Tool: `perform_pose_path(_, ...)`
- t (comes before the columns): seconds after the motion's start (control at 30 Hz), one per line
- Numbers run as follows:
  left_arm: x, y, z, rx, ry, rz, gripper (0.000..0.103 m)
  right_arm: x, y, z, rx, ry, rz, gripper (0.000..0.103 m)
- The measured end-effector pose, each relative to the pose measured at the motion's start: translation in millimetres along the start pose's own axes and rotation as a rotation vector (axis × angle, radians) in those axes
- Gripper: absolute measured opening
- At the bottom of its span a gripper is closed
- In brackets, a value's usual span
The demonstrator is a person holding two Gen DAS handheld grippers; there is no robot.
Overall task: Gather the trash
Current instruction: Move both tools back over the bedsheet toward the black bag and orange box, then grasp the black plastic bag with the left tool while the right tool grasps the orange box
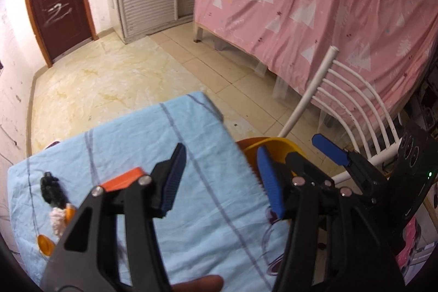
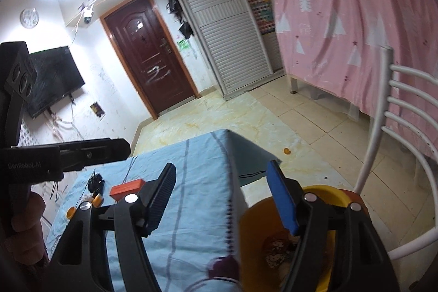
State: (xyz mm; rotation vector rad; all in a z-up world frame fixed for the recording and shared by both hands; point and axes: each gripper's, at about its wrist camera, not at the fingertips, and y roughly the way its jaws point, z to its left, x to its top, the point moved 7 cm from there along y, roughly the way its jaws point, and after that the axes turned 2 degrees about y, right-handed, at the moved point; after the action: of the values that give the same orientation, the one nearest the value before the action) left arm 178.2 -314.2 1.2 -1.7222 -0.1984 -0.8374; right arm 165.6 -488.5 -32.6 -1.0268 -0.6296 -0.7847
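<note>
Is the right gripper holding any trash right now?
No: in the right wrist view the right gripper is open with nothing between its fingers, hanging over the table edge and the yellow bin.

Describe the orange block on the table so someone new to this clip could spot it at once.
Start at the table with the light blue striped cloth. Toward its far left part lies a small cluster: a black tangle, orange peel scraps and the orange block just right of them. It is the only hard, flat, rectangular piece there; the peels are rounded and the tangle is black.
</note>
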Motion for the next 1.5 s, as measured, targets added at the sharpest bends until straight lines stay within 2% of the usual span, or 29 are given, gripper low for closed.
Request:
perform_pose_path(0.4,-21,-33,121,0.102,-0.153,-0.031,0.052,-11,49,90,0.061,-0.117,0.088,0.066)
perform_pose_path(0.73,-45,-47,199,0.166,-0.248,-0.026,0.052,-28,90,152,0.107,-0.172,0.166,0.075)
perform_pose_path(0.93,-60,-44,234,0.19,-0.287,-0.003,0.052,-44,111,175,0.111,-0.212,0.225,0.082)
perform_pose_path(1.07,-71,-36,255,0.196,-0.32,0.027,0.056,-53,125,186,0.107,-0.233,0.258,0.085)
perform_pose_path(1.5,-93,0,289,0.155,-0.379,0.127,0.056,-70,163,199,0.036,-0.288,0.32,0.091)
